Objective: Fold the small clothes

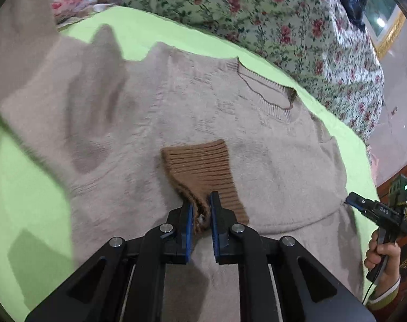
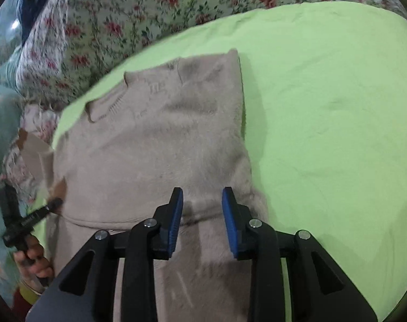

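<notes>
Sweater (image 1: 155, 123), beige, on green bed (image 2: 324, 107): sleeve-folding step. Left gripper (image 1: 200, 209) fingers clamp brown cuff (image 1: 200, 161); right gripper (image 2: 202, 206) fingers part-open, empty. Next: lay cuff flat, release.

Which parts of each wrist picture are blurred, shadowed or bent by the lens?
Left wrist view: the sweater smears at far left, with dark shadows on it; the green sheet's edge curves. Right wrist view: the left gripper is motion-blurred at the left edge; corners black.
</notes>
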